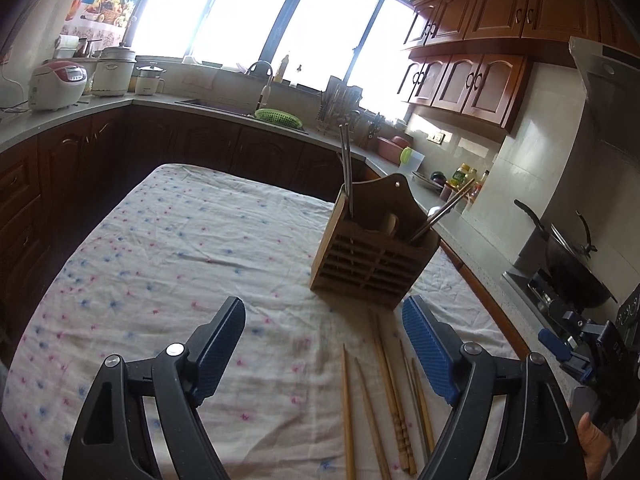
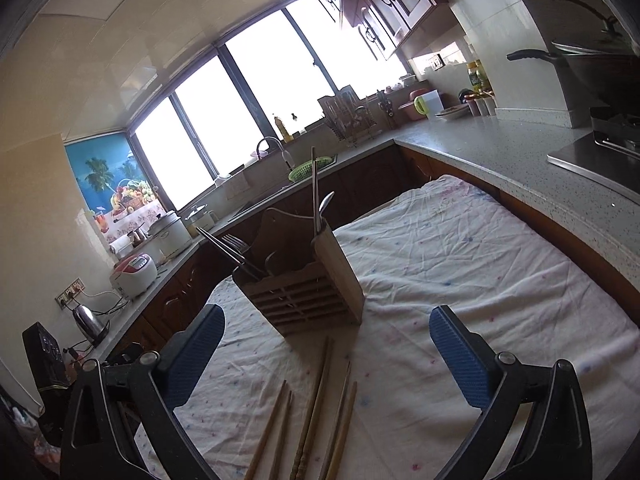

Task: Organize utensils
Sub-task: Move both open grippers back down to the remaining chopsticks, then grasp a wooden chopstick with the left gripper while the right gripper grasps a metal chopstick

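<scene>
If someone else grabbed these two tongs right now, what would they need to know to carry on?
Left tongs: open, empty, hovering over the cloth.
Right tongs: open, empty, above the loose chopsticks.
Wooden holder stands upright on the floral cloth; metal utensils already stick out of its compartments.
Wooden chopsticks lie loose on the cloth just in front of the holder, none gripped.
Left to do: pick up the chopsticks and stand them in the holder.
</scene>
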`<state>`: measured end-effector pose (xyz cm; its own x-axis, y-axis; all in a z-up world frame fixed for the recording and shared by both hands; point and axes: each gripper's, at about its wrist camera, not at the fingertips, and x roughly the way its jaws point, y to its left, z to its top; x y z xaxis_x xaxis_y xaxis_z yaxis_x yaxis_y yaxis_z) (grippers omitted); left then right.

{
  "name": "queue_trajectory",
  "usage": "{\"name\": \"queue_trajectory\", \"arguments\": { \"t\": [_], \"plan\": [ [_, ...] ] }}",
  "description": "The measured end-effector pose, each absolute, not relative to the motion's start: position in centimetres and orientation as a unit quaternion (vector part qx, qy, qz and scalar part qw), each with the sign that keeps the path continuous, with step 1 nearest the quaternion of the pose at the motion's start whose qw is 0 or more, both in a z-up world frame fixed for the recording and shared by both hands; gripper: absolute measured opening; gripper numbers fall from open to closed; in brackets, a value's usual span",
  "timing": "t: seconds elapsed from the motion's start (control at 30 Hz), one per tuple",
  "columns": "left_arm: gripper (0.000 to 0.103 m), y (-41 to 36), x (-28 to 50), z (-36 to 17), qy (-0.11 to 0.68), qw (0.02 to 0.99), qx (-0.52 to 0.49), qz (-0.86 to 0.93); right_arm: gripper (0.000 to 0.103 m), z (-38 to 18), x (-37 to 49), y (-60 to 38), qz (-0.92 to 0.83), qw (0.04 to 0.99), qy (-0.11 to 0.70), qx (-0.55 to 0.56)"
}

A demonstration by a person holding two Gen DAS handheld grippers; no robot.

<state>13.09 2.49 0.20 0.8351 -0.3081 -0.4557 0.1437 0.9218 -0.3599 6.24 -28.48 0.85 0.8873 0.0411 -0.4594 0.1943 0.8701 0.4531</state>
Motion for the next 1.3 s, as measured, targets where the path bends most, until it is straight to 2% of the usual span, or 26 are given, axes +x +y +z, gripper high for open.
{"name": "queue_trajectory", "arguments": {
  "t": [0.63, 0.7, 0.77, 0.8, 0.87, 0.97, 1.03, 1.17, 1.3],
  "plan": [
    [0.08, 0.6, 13.0, -0.9, 0.326, 0.929, -0.128, -0.12, 0.101, -2.0, 5.5, -26.7, -0.034, 0.93, 0.29, 0.224],
    [0.079, 0.1, 13.6, -1.2, 0.341, 0.925, -0.115, -0.123, 0.095, -2.3, 5.9, -26.4, -0.033, 0.927, 0.302, 0.218],
    [0.078, -0.6, 14.4, -1.5, 0.359, 0.92, -0.105, -0.117, 0.084, -2.9, 6.5, -26.2, -0.03, 0.923, 0.317, 0.218],
    [0.074, -1.0, 14.9, -1.6, 0.368, 0.917, -0.099, -0.119, 0.081, -3.2, 6.8, -26.1, -0.029, 0.92, 0.326, 0.215],
    [0.065, -1.9, 16.0, -1.9, 0.384, 0.91, -0.087, -0.127, 0.063, -4.0, 7.5, -25.7, -0.029, 0.915, 0.344, 0.207],
    [0.055, -3.1, 17.3, -2.4, 0.403, 0.902, -0.067, -0.137, 0.047, -5.3, 8.6, -25.4, -0.022, 0.905, 0.371, 0.208],
    [0.052, -3.9, 18.3, -2.9, 0.416, 0.896, -0.056, -0.143, 0.04, -6.1, 9.3, -25.1, -0.021, 0.9, 0.386, 0.202],
    [0.035, -5.1, 20.3, -3.9, 0.437, 0.886, -0.044, -0.15, 0.03, -7.5, 10.8, -24.4, -0.019, 0.889, 0.417, 0.188],
    [0.032, -6.1, 21.8, -4.9, 0.448, 0.88, -0.035, -0.157, 0.023, -9.2, 12.1, -24.3, -0.02, 0.877, 0.444, 0.182]
  ]
}}
